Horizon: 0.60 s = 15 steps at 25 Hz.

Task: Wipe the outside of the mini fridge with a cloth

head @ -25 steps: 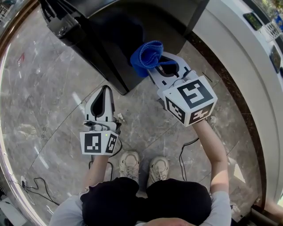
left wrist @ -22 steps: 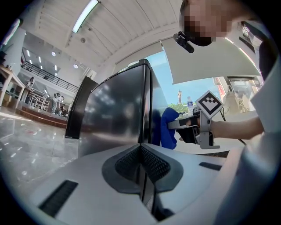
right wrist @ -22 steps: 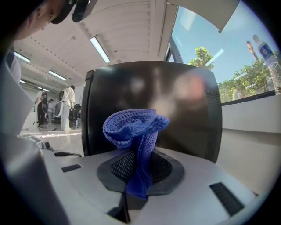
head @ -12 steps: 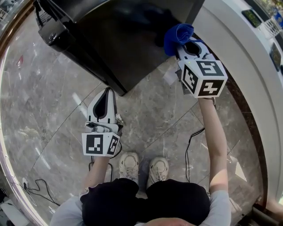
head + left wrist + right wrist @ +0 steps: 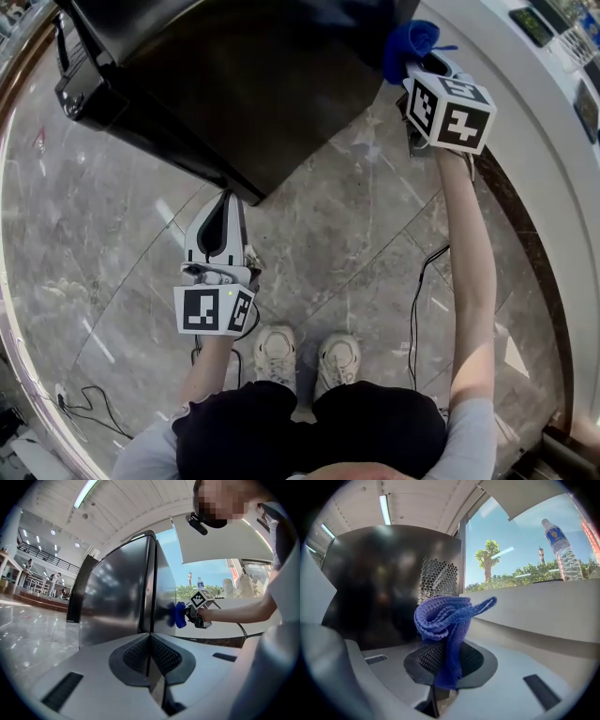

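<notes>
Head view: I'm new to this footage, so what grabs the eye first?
The bright blue cloth clamped in the right gripper, held against the dark mini fridge at upper right. Next, the left gripper, shut and empty, low over the marble floor.

The floor (image 5: 347, 272) is polished grey stone laid in large tiles with thin joints, and it is glossy enough to catch the light. A black fridge (image 5: 244, 84) stands on it at the top and a pair of pale shoes (image 5: 275, 352) near the bottom. One dark cable (image 5: 415, 309) trails to their right, and another cable (image 5: 80, 403) lies looped at the lower left, ending at what may be a plug. Along the right a dark strip (image 5: 525, 248) borders the foot of a curved white counter (image 5: 534, 141).
</notes>
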### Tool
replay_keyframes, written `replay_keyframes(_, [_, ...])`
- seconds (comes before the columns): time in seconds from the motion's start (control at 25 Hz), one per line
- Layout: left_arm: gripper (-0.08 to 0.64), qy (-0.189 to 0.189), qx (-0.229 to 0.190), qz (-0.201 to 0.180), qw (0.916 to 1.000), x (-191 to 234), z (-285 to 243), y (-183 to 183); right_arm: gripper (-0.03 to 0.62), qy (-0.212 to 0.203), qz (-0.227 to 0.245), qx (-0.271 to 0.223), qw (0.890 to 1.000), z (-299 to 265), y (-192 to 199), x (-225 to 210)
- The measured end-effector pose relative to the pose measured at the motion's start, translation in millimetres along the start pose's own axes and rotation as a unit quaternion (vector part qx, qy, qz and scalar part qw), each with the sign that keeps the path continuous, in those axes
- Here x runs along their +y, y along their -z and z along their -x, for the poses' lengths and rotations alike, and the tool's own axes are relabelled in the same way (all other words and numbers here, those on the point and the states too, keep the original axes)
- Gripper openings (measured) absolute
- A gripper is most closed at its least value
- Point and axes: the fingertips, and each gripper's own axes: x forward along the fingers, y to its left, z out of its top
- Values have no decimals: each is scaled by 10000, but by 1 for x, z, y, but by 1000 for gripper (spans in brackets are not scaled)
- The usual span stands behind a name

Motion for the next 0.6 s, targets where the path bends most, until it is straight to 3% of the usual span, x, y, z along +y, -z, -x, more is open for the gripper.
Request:
replay_keyframes(0.28, [5,-2,33,-33,10000,-2,0,2,72,355,-315,-11,9989,-10,0,-28])
replay_keyframes(0.6, [5,-50,10,-84,10000,-1,1,-2,72,539,-301,64,9981,-16,5,-40])
